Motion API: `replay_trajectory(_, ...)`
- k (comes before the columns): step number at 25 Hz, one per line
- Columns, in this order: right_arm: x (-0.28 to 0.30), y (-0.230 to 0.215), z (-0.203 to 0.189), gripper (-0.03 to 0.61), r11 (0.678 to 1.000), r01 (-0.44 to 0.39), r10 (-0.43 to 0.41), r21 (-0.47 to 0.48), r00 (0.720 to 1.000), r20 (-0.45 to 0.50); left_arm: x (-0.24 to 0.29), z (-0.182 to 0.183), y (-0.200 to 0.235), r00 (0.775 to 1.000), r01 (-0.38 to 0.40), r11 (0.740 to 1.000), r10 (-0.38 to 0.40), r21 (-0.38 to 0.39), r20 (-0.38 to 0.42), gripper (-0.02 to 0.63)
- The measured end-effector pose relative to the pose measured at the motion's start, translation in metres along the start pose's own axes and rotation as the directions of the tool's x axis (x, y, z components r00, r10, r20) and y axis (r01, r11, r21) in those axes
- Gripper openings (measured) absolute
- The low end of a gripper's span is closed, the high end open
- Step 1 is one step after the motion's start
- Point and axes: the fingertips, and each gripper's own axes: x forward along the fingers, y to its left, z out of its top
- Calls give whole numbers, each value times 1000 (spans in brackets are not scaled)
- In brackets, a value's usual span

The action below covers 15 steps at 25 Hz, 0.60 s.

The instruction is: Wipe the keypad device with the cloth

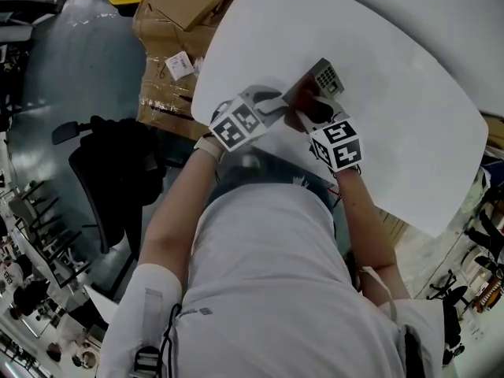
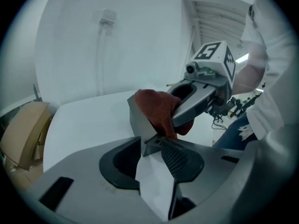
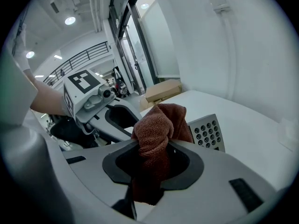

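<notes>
1 grey keypad device [image 1: 326, 75] tilted on 1 white rounded table [image 1: 394, 132]. R gripper [image 3: 152, 146] clamped on 1 rust-red terry cloth [image 3: 156, 122], which touches device. L gripper [image 2: 150, 149] jaws apart, device corner at tips.

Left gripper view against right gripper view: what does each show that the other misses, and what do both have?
Only the left gripper view: the device's plain grey back, and the left gripper seen along its own jaws, which stand apart. Only the right gripper view: the device's buttons, the cloth bunched inside the right gripper's shut jaws, and ceiling lights. Both: cloth, device, white table, a cardboard box, and the opposite gripper from outside.
</notes>
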Motion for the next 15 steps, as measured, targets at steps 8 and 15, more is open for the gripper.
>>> replay_trajectory(8,9,-3,-4,98,1000,26,-25,1,1000,-15,14,-7,-1,994,-7,987,24,158,-104,118)
replay_trajectory(15,13,-5,-10,98,999,51,-51,-20,998,-29,16,-9,3,991,-20,978,47,207,-125,118)
